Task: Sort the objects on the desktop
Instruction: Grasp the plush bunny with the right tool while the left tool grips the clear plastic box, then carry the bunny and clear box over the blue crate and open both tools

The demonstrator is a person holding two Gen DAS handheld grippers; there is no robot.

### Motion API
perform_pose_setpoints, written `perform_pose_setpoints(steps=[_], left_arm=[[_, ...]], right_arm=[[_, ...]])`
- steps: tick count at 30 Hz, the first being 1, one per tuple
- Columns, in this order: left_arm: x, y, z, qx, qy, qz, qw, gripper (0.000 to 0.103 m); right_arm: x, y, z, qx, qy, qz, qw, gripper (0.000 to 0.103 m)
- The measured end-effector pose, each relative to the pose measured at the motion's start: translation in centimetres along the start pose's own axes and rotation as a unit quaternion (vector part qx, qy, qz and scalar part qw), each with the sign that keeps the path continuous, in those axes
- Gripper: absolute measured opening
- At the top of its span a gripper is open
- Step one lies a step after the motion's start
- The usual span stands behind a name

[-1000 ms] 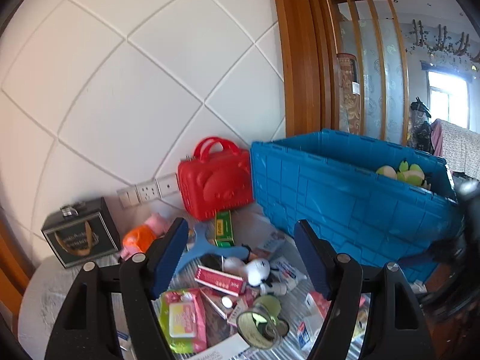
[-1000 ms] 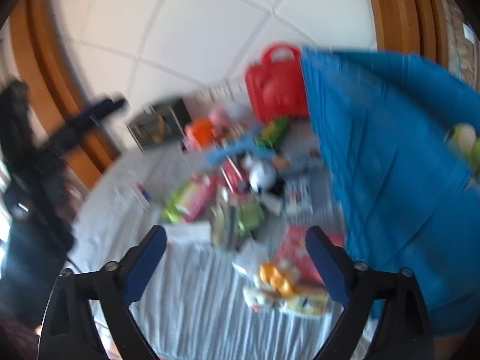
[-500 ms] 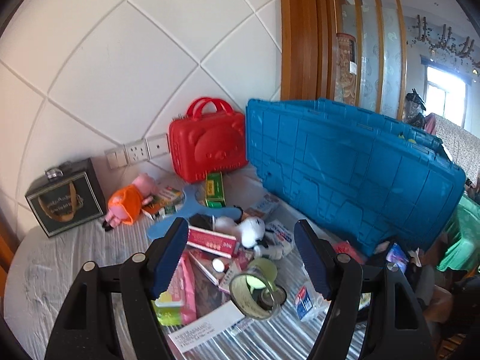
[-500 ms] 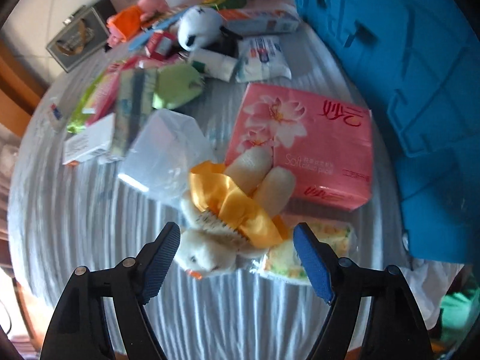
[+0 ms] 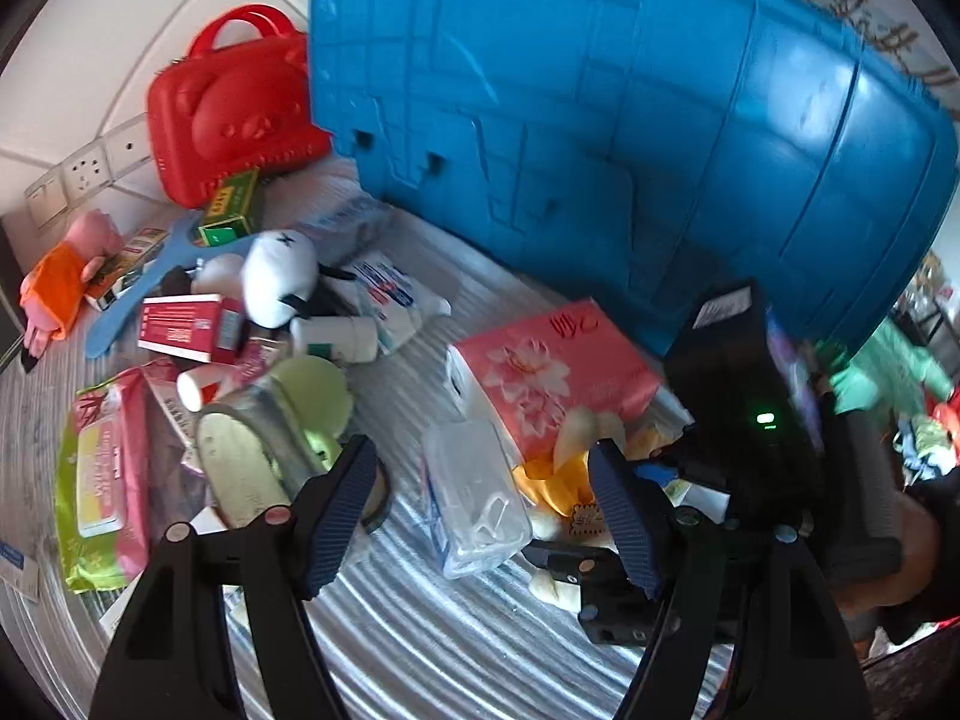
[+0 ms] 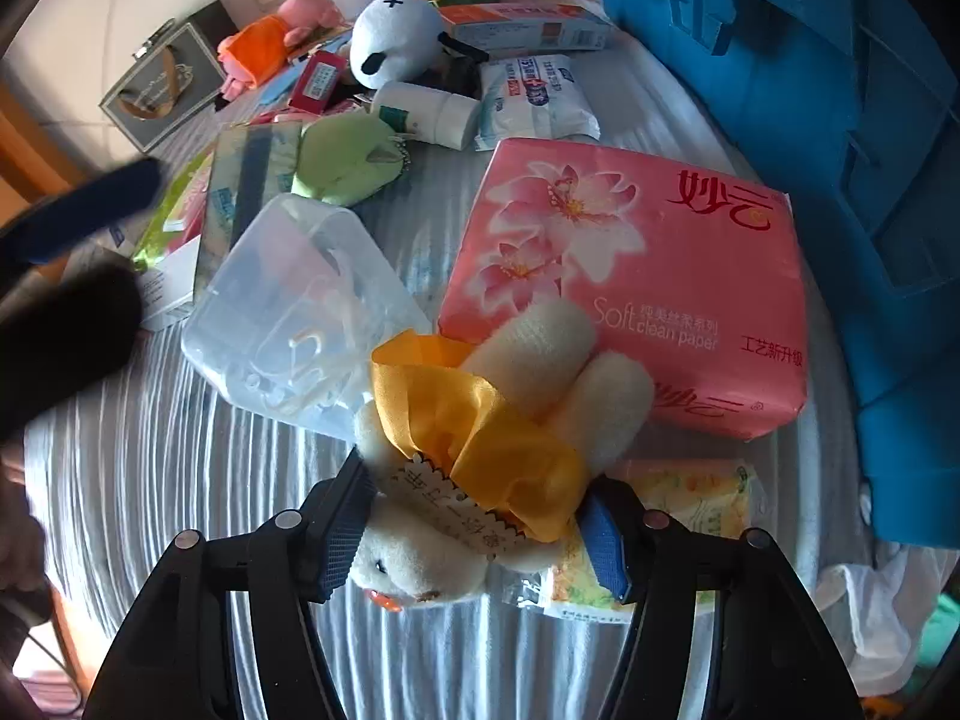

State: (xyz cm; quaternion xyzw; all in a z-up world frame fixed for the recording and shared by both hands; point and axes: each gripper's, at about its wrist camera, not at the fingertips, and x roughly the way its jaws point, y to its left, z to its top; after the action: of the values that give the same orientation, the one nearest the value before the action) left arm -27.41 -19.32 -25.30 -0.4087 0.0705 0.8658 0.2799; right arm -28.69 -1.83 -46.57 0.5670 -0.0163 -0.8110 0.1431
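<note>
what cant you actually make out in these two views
- Right wrist view: whether the right gripper, its jaws closing, already presses the plush rabbit lying between them; its fur and the yellow ribbon cover the pads.
- Both views: what the blue crate holds; only its outer wall shows.
- Right wrist view: the left gripper is a dark blur at the left edge.
- Left wrist view: the clear plastic box contents are too faint.

you have three plush toys (image 6: 480,480), one pink tissue pack (image 6: 630,276), one blue crate (image 5: 600,120), one red case (image 5: 234,114), one clear box (image 6: 300,312).
</note>
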Motion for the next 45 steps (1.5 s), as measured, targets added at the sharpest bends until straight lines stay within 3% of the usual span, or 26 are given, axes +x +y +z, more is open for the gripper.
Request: perform_pose_setpoints(steps=[3,5,10,15,17,18,25,30,35,41,45], left_arm=[[2.1,0.1,-0.2,-0.004,0.021,-0.008,0.9997,0.072],[3.2,0.2,-0.6,-0.004,0.035,-0.006,0.9993,0.055],[4.1,2.1,-1.9,-0.041,0.051,-0.016,0.9977,0.037],[5.2,2.4,-3.0,-0.039,0.073,0.002,0.9966,0.032],[4.8,2.4,-3.0,-0.04,0.068,0.007,0.9969,0.032],[4.3,2.3,-2.9,-0.035,0.058,0.012,0.9976,0.032],[-1.7,2.4,-1.0,-0.002,-0.014,0.024,0.9996,0.032],[-8.6,2.3,2.1,0.03,-0.091,0.045,0.9944,0.032],[-15.9,0.0,6.7,0.08,-0.182,0.063,0.978,0.032],[-20.9,-5.3,13.7,0.112,-0.26,0.055,0.9576,0.032],[-20.9,-10.6,19.0,0.131,-0.287,0.058,0.9472,0.032]], right_arm=[[-0.3,-0.2,-0.3,-0.004,-0.008,0.006,1.0,0.062],[-0.5,-0.4,-0.4,-0.005,-0.01,0.009,1.0,0.062],[-0.7,-0.9,-0.7,-0.01,-0.022,0.02,1.0,0.063],[0.3,0.7,-0.6,-0.033,-0.022,-0.007,0.999,0.073],[0.8,1.6,-0.3,-0.043,-0.025,-0.011,0.999,0.06],[0.8,1.5,-0.2,-0.043,-0.025,-0.004,0.999,0.042],[-3.5,2.6,-0.4,-0.056,-0.056,-0.003,0.997,0.036],[-10.6,4.6,0.3,-0.056,-0.128,0.012,0.99,0.036],[-20.1,6.4,1.0,-0.067,-0.222,0.028,0.972,0.036],[-33.9,5.4,1.1,-0.067,-0.354,0.018,0.933,0.036],[-41.4,0.8,0.9,-0.042,-0.415,-0.027,0.909,0.036]])
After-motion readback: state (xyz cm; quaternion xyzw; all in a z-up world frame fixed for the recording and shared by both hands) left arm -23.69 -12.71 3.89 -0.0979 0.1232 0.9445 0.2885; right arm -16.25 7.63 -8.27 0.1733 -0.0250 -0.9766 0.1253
